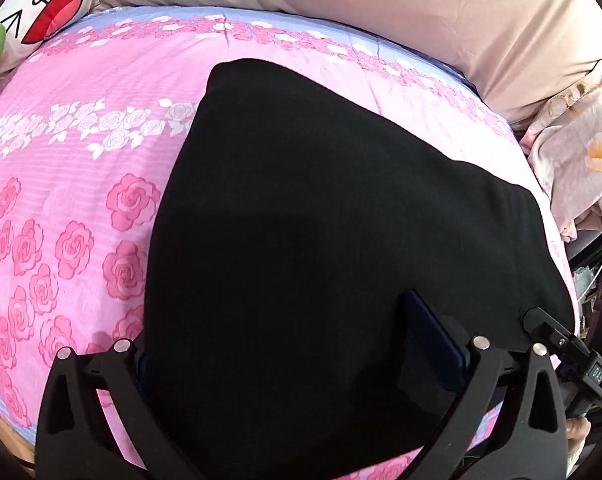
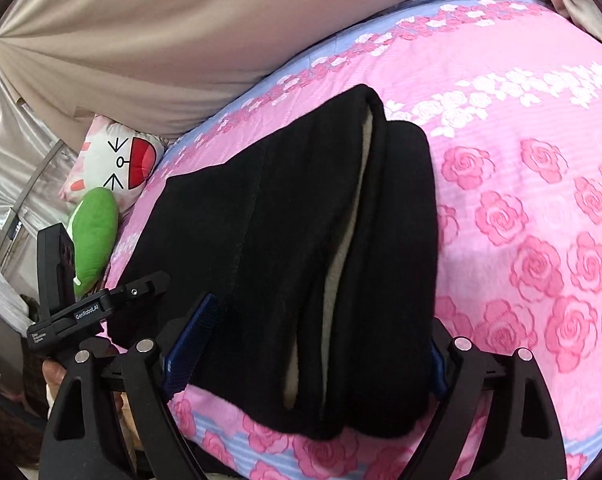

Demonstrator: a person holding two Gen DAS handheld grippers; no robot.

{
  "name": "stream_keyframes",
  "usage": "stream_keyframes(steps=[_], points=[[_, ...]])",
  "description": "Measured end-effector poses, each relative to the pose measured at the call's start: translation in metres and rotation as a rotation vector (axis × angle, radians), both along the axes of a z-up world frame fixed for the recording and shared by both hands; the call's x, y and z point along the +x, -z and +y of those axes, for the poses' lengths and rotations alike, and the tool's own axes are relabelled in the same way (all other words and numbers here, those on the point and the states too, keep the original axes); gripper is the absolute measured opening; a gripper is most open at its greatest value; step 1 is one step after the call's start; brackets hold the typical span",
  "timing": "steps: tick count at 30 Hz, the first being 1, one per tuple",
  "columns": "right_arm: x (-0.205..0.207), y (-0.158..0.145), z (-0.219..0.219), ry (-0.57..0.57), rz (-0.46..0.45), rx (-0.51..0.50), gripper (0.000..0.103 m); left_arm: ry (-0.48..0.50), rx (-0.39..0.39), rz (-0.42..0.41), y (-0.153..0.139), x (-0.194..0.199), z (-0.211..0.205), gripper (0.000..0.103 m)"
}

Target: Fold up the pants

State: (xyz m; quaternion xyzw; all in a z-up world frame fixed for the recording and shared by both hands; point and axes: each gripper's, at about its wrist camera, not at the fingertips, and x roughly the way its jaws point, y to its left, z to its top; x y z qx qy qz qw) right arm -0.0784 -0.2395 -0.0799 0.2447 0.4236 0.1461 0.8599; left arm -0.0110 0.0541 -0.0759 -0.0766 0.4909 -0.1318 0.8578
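While both claws hang over it, we see a pink rose bedspread [image 1: 73,184] filling most of each view, tan fabric [image 1: 381,12] bunched along its far edge. On it lie the black pants [image 1: 321,240], folded into a thick stack, a pale lining showing between layers in the right wrist view [image 2: 341,272]. A cartoon pillow [image 2: 117,160] and green plush [image 2: 95,232] sit at the bed's edge. Left gripper [image 1: 301,344] jaws stand wide apart, straddling the pants, not pressing. Right gripper [image 2: 321,344] jaws likewise wide apart astride the stack's near end.
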Motion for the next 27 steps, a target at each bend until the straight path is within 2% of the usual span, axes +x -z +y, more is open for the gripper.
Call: stream_keyframes(steps=[14, 16, 18, 20, 22, 23, 24, 25, 26, 27], points=[[0.017, 0.002, 0.003, 0.002, -0.029, 0.040, 0.087, -0.012, 0.018, -0.027, 0.001, 0.017, -0.015, 0.098], [0.018, 0.003, 0.003, 0.011, -0.034, 0.044, 0.082, -0.010, 0.013, -0.032, 0.002, 0.019, -0.014, 0.098], [0.020, 0.004, 0.001, 0.032, -0.030, 0.041, 0.064, -0.014, 0.000, -0.030, 0.001, 0.019, -0.013, 0.098], [0.021, 0.007, -0.006, 0.042, -0.017, 0.092, 0.051, -0.027, -0.023, -0.025, 0.000, 0.020, -0.010, 0.097], [0.019, 0.007, -0.007, 0.044, -0.015, 0.114, 0.046, -0.049, -0.048, -0.018, -0.002, 0.019, -0.002, 0.090], [0.017, 0.004, -0.004, 0.046, -0.021, 0.098, 0.043, -0.055, -0.059, -0.015, -0.003, 0.018, 0.001, 0.080], [0.014, 0.001, -0.002, 0.047, -0.026, 0.082, 0.042, -0.060, -0.069, -0.016, -0.005, 0.017, 0.004, 0.064], [0.012, -0.003, 0.000, 0.050, -0.031, 0.072, 0.041, -0.059, -0.083, -0.022, -0.010, 0.014, 0.008, 0.055], [0.010, -0.007, 0.001, 0.051, -0.036, 0.067, 0.039, -0.054, -0.088, -0.030, -0.014, 0.013, 0.010, 0.040], [0.007, -0.013, 0.003, 0.050, -0.049, 0.060, 0.039, -0.048, -0.092, -0.040, -0.019, 0.010, 0.013, 0.035]])
